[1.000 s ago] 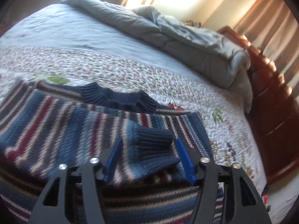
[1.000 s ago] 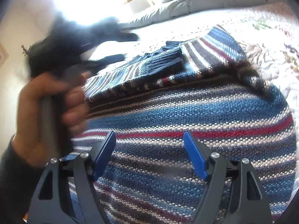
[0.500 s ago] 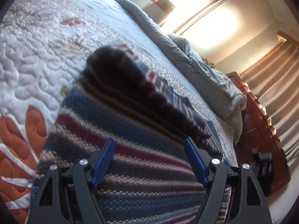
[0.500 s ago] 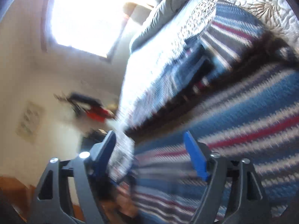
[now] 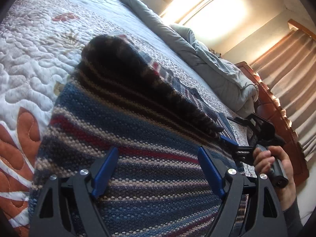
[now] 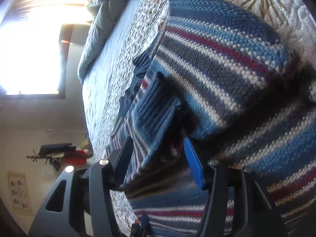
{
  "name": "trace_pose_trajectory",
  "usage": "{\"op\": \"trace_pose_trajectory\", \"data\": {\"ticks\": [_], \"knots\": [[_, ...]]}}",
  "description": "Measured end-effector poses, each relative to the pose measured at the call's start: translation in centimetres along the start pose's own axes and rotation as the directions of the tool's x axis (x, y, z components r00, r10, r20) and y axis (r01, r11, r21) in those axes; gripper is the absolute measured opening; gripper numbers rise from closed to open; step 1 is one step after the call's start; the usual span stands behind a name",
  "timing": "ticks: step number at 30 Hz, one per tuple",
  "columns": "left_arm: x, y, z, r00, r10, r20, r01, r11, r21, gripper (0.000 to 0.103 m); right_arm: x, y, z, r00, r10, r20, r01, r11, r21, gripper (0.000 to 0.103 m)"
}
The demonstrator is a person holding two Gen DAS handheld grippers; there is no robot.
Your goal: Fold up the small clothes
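My left tongs (image 5: 158, 169) stand wide, jaws have just been opening, hovering over the striped sweater (image 5: 128, 138) with nothing pinched between the blue pads. Sweater lies on the quilted bed (image 5: 29, 63), one side doubled over into a dark raised fold. My right tongs (image 6: 158, 162) sit about half open, jaws have just been closing, with the sweater's folded edge and ribbed cuff (image 6: 156, 116) between the pads; I cannot tell if the pads press it. In the left view my right hand (image 5: 276, 169) grips the handle at the sweater's far edge
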State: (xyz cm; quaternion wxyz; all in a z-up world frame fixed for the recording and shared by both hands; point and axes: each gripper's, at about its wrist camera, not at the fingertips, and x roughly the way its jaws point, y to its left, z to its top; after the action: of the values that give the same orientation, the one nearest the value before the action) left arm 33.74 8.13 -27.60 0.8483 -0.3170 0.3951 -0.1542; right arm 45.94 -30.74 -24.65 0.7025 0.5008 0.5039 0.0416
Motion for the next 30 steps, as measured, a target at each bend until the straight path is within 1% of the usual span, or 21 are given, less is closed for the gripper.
{"op": "trace_pose_trajectory", "data": {"ticks": [1,3,6,8,11,12,14,15,17,18,19,20,22,23,24,25,26,27,28,29,30], "knots": [[-0.1,0.1,-0.1,1.0,-0.005,-0.001,0.005,1.0,0.0,0.082,0.2,0.1,0.3,1.0,-0.008,0.012,0.008,1.0,0.0,0.054],[-0.2,0.2,-0.1,1.0,-0.015,-0.004,0.015,1.0,-0.006,0.082,0.9,0.0,1.0,1.0,-0.023,0.006,0.023,1.0,0.015,0.054],[-0.1,0.2,0.0,1.0,-0.024,-0.006,0.024,1.0,-0.01,0.082,2.3,-0.1,1.8,1.0,-0.015,-0.022,0.016,0.999,0.049,0.044],[-0.1,0.3,0.0,1.0,-0.027,-0.008,0.027,1.0,-0.014,0.082,2.1,0.6,1.7,1.0,-0.021,-0.021,0.021,1.0,0.008,0.015],[-0.2,0.5,-0.1,1.0,-0.03,-0.009,0.03,0.999,-0.013,0.082,1.9,4.3,2.4,0.999,-0.034,0.015,0.035,0.994,-0.107,0.01],[-0.1,0.5,-0.1,1.0,-0.028,-0.008,0.028,1.0,-0.007,0.082,1.4,6.3,2.7,0.999,-0.025,0.038,0.031,0.986,-0.165,0.01],[-0.1,0.5,-0.2,1.0,-0.023,-0.004,0.023,1.0,0.002,0.082,-0.2,10.6,2.9,0.995,0.041,0.092,-0.012,0.955,-0.295,0.009],[-0.1,0.5,-0.3,1.0,-0.021,-0.002,0.021,1.0,0.006,0.082,-1.5,13.2,2.5,0.988,0.093,0.124,-0.038,0.919,-0.393,0.009],[-0.1,0.4,-0.5,1.0,-0.014,-0.001,0.014,1.0,0.014,0.083,-3.9,16.0,1.5,0.968,0.187,0.169,-0.069,0.841,-0.536,0.009],[-0.1,0.3,-0.5,1.0,-0.012,-0.001,0.012,1.0,0.017,0.083,-4.5,15.8,1.5,0.963,0.197,0.185,-0.063,0.829,-0.556,0.009],[0.0,0.3,-0.6,1.0,-0.012,0.0,0.012,1.0,0.017,0.083,-4.4,15.0,2.0,0.963,0.18,0.2,-0.043,0.836,-0.547,0.009],[0.0,0.2,-0.6,1.0,-0.013,0.0,0.013,1.0,0.015,0.083,-4.1,12.8,2.6,0.968,0.138,0.21,-0.013,0.862,-0.507,0.009],[0.0,0.2,-0.6,1.0,-0.014,-0.001,0.014,1.0,0.015,0.083,-1.8,8.0,4.3,0.981,0.014,0.193,0.068,0.909,-0.412,0.009],[0.0,0.2,-0.6,1.0,-0.013,-0.002,0.013,1.0,0.018,0.083,-0.5,5.0,5.3,0.987,-0.047,0.154,0.1,0.93,-0.355,0.009],[-0.1,0.2,-0.5,1.0,-0.013,-0.002,0.013,1.0,0.019,0.083,0.5,2.3,5.8,0.988,-0.089,0.124,0.122,0.948,-0.294,0.009],[-0.1,0.2,-0.5,1.0,-0.014,-0.004,0.014,1.0,0.02,0.083,1.2,0.5,5.9,0.99,-0.097,0.103,0.12,0.963,-0.241,0.012],[-0.1,0.2,-0.5,1.0,-0.015,-0.004,0.015,1.0,0.019,0.083,1.5,-0.9,6.1,0.994,-0.067,0.084,0.082,0.976,-0.2,0.009],[0.0,0.2,-0.5,1.0,-0.015,-0.003,0.015,1.0,0.018,0.083,1.3,-1.6,6.1,0.996,-0.037,0.077,0.05,0.983,-0.175,0.009],[0.0,0.1,-0.5,1.0,-0.012,-0.004,0.012,1.0,0.019,0.083,0.9,-1.9,6.1,0.997,-0.014,0.075,0.026,0.986,-0.164,0.013],[0.0,0.1,-0.5,1.0,-0.01,-0.003,0.01,1.0,0.022,0.083,0.6,-1.8,6.0,0.998,0.003,0.07,0.008,0.987,-0.158,0.021],[0.0,0.0,-0.5,1.0,-0.008,-0.003,0.008,1.0,0.026,0.083,0.5,-1.7,6.1,0.998,0.018,0.062,-0.008,0.989,-0.149,0.026]]}}
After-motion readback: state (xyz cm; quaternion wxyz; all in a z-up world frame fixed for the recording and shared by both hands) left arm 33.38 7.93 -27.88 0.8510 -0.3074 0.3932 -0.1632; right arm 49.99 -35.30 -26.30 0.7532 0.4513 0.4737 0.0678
